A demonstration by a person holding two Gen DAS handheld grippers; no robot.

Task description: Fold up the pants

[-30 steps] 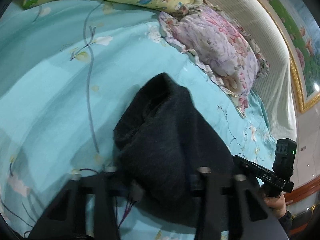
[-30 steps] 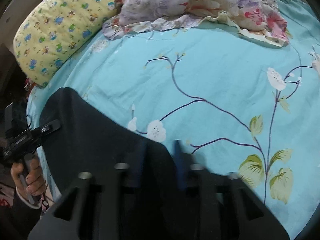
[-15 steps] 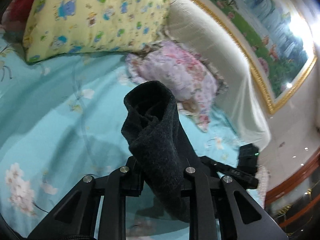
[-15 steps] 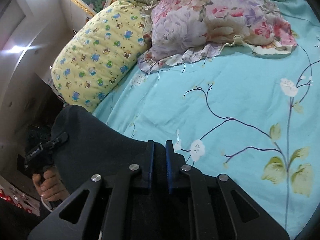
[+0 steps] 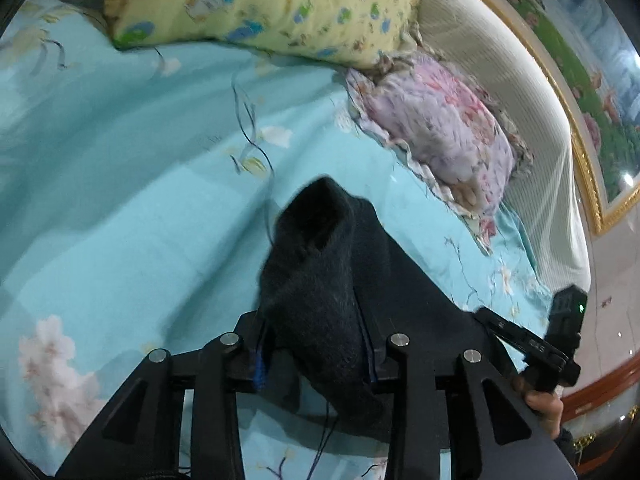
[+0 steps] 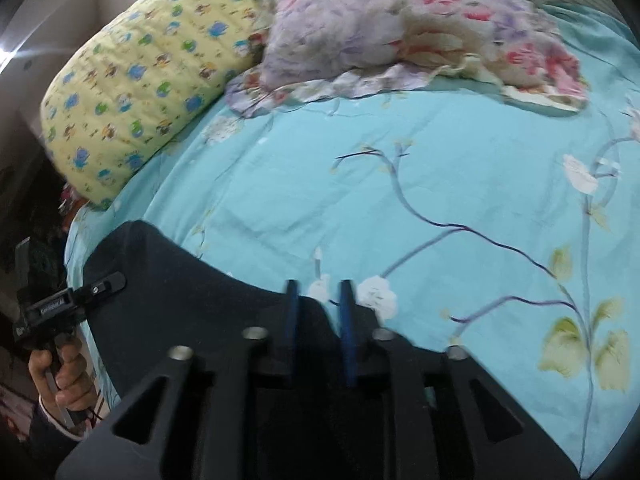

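The pants are dark, fuzzy cloth, bunched into a thick fold at centre frame of the left view, raised over the bed; the left gripper has its jaws clamped on that fold; the right gripper has its jaws narrowly parted, with the pants' edge between them at lower centre; pillows sit upper left.
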